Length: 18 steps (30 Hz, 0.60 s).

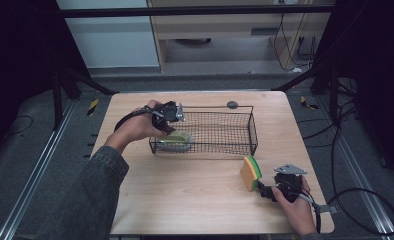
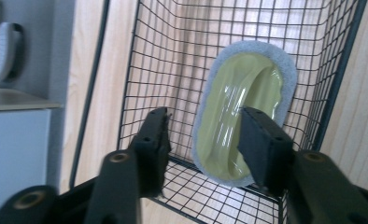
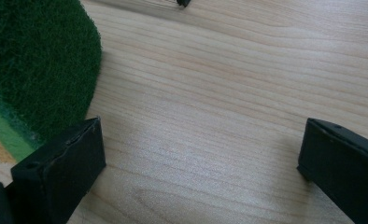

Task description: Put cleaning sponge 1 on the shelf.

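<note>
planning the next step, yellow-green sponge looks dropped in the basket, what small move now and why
Probably lift the left tongs clear of the wire basket: they stand open, the yellow-green sponge lies loose inside, and the other sponge waits by the open right tongs.

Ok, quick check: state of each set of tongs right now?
Left tongs: open, holding nothing, above the pale yellow-green sponge with grey rim in the black wire basket.
Right tongs: open, empty, beside the green-topped sponge.
</note>
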Each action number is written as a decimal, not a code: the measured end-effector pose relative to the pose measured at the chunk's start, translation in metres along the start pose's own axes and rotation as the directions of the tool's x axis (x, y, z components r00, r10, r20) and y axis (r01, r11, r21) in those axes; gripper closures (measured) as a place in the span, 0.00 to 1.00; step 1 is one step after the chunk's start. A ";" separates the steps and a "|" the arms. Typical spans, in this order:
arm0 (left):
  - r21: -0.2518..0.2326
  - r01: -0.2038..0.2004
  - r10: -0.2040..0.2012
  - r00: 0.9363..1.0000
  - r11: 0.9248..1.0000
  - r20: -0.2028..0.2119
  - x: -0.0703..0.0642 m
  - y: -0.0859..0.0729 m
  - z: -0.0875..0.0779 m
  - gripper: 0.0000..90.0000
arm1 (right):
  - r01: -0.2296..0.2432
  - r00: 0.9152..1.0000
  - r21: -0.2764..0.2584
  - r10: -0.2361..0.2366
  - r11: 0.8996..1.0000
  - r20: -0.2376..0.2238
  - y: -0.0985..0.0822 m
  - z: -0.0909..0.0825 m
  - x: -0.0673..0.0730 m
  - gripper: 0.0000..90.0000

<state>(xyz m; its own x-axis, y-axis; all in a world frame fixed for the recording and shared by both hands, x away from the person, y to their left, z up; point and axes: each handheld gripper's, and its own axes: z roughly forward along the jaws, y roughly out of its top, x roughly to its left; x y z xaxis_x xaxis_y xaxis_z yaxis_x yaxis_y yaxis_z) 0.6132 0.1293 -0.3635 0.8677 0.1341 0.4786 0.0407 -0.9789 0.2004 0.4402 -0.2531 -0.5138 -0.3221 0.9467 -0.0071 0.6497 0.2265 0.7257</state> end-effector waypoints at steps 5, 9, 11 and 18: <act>-0.004 0.031 -0.032 0.999 1.000 -0.040 -0.002 0.000 -0.005 0.36 | -0.001 1.000 0.000 0.001 1.000 0.001 0.000 0.000 0.000 0.01; -0.016 0.093 -0.094 0.994 0.996 -0.064 -0.004 -0.001 -0.009 0.21 | -0.001 1.000 0.000 0.001 1.000 0.001 0.000 0.000 0.000 0.01; -0.027 0.114 -0.115 0.991 0.993 -0.063 -0.005 -0.002 -0.011 0.17 | -0.001 1.000 0.000 0.001 1.000 0.001 0.000 0.000 0.000 0.01; -0.072 0.144 -0.148 0.987 0.987 -0.055 -0.015 -0.001 -0.021 0.09 | -0.006 1.000 0.002 0.006 1.000 -0.003 0.000 0.000 0.000 0.01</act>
<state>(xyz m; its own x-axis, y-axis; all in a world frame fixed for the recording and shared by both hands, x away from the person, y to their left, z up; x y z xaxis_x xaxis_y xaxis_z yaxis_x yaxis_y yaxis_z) 0.5900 0.1318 -0.3525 0.8238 0.2860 0.4895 0.1297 -0.9356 0.3285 0.4405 -0.2526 -0.5136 -0.3196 0.9476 -0.0007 0.6535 0.2209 0.7240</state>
